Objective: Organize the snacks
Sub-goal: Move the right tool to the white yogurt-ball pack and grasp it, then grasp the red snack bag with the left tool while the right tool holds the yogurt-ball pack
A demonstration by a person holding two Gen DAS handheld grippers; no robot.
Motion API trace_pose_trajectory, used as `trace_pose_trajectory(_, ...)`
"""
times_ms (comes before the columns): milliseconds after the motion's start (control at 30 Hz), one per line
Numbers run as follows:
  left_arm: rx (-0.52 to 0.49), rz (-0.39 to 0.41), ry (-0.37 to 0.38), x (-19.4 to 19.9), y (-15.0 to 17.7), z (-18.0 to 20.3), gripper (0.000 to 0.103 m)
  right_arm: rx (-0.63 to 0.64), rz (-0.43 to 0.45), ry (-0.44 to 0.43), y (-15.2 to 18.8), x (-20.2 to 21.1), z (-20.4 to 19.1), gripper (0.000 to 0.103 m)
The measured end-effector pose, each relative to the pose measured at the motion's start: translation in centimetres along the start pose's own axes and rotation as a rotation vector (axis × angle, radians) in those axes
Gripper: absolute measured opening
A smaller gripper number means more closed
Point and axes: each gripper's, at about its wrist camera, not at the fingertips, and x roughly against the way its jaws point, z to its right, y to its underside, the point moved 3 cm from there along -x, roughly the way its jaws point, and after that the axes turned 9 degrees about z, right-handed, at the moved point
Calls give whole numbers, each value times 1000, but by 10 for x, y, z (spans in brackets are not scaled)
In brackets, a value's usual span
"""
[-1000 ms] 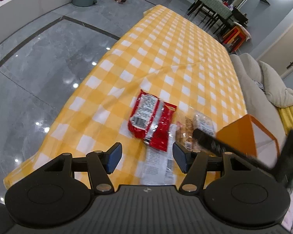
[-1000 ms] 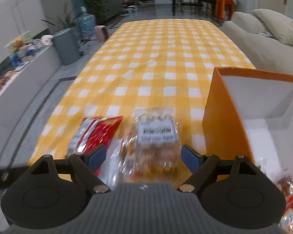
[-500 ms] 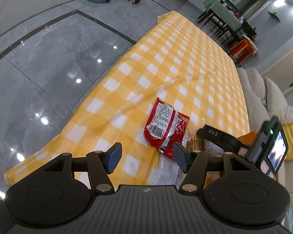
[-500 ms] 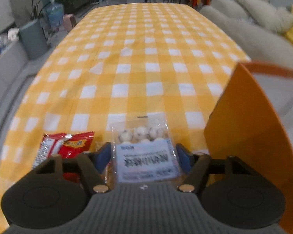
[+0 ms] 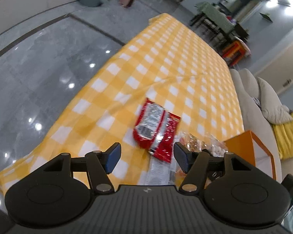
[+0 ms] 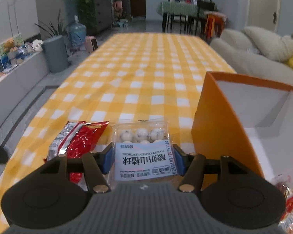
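Right gripper (image 6: 142, 159): your jaws have just been closing and now press on both sides of the clear pack of white yogurt balls (image 6: 143, 150), label facing up. You have it held. In the right wrist view it looks raised off the desk (image 6: 138, 81), though that is hard to confirm.

Left gripper (image 5: 145, 159): jaws wide apart, having just opened a little further, nothing between the pads. It hovers above the near end of the desk, with the red snack bag (image 5: 156, 128) just beyond its fingertips.

Step in hand, by my reading: picking up the yogurt balls for transfer to the orange box (image 6: 230, 120).

Layout, near to far: the red bag lies flat on the yellow check cloth just left of the held pack. The box stands open just to your right, white inside. More wrapped snacks (image 6: 289, 200) show at the lower right, apparently already in it.

Next move: carry the pack right, clear the box's near orange wall, lower it inside, then release. Risk: the slick wrapper may slip between the pads. The red bag remains for your left gripper.
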Motion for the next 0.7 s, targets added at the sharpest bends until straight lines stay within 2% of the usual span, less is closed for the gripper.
trace_pose_trajectory(100, -34, 12, 23, -9, 1, 13, 75, 7, 23, -25, 9, 6, -1, 59)
trace_pose_trajectory(233, -84, -47, 55, -29, -9, 32, 79, -21, 24, -52, 17, 0, 5, 59)
trace_pose_trajectory(267, -119, -71, 44, -36, -12, 38, 83, -36, 26, -51, 18, -1, 5, 59)
trace_pose_trajectory(400, -272, -123, 10, -65, -19, 58, 87, -118, -7, -75, 16, -15, 15, 59)
trace_pose_trajectory(500, -373, -158, -29, -92, -20, 70, 87, -139, -24, -85, 17, -24, 17, 60)
trace_pose_trajectory(633, -525, -206, -128, -123, -8, 80, 88, -122, -32, -99, 18, -29, 17, 60)
trace_pose_trajectory(700, -555, -223, -164, -132, -2, 79, 89, -130, -40, -108, 17, -30, 18, 60)
